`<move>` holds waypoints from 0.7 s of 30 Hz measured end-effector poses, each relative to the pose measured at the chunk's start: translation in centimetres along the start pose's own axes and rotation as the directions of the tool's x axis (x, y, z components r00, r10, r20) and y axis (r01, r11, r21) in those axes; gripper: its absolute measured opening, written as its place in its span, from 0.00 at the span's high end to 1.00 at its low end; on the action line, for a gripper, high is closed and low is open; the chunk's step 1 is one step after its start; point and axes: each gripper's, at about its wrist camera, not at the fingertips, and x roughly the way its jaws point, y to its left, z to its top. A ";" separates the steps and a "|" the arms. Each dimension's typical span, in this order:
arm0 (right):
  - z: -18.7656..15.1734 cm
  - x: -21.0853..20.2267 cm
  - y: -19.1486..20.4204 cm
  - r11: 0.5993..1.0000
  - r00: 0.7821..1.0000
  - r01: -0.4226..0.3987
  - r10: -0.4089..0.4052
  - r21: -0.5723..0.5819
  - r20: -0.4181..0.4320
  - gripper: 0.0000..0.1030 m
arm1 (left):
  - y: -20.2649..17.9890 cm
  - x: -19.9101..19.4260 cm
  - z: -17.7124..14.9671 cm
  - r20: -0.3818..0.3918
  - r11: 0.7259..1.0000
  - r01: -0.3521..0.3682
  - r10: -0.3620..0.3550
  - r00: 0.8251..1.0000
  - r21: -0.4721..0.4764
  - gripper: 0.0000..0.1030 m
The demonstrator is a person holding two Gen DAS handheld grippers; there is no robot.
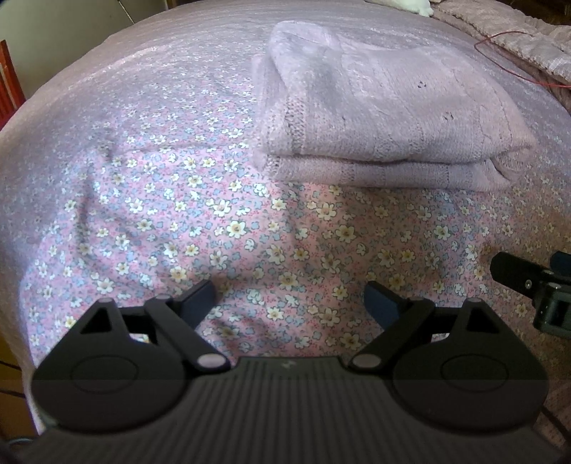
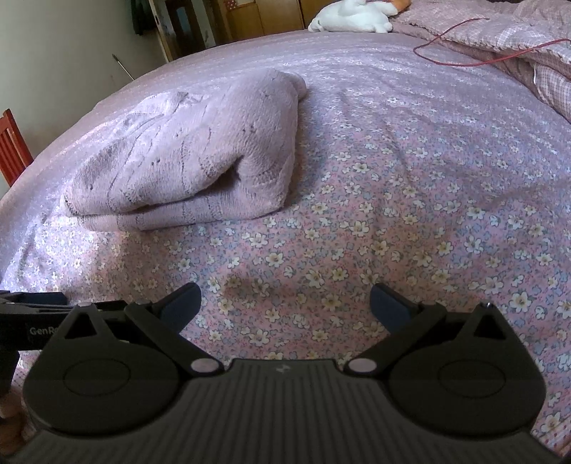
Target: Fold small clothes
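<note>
Left tool [image 1: 291,298] hangs over the bed [image 1: 142,200] with its jaws spread wide and nothing between them, only flowered sheet showing through the gap. Right tool [image 2: 285,303] is the same story: released, empty, low over the sheet. The two sit side by side, each poking into the edge of the other's view.

And there's the garment: a lilac knitted sweater [image 1: 385,117], already folded into a thick bundle of stacked layers, lying flat on the bed well ahead of both tools and touching neither. From the left tool it sits forward and off to the right; from the right tool, the sweater [image 2: 185,157] sits forward and off to the left. So it lies out front, roughly between the two.

Its long axis runs crosswise to the direction the tools point, with the layered folded edge turned toward them. Neither tool looks clearly closer; if anything the left has the squarer look at that near edge.

By my read, this piece is as good as done. If another fold or a tidy-up is wanted, both tools would need to travel forward and inward, one to each end of that near edge.

Far beyond the sweater, a checked quilt [image 2: 517,39] with a red cord [image 2: 453,64] and a white soft toy [image 2: 353,16].
</note>
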 end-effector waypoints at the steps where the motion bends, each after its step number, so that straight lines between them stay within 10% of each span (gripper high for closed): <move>1: 0.0 0.0 0.0 1.000 1.000 -0.001 0.001 0.000 0.001 0.00 | 0.0 0.0 0.0 0.000 1.000 0.000 0.000 1.000 0.000 0.10; 21: 0.0 -0.1 -0.1 1.000 1.000 -0.005 0.005 0.007 0.003 0.00 | -0.2 0.1 -0.1 0.002 1.000 -0.003 0.003 1.000 0.000 0.10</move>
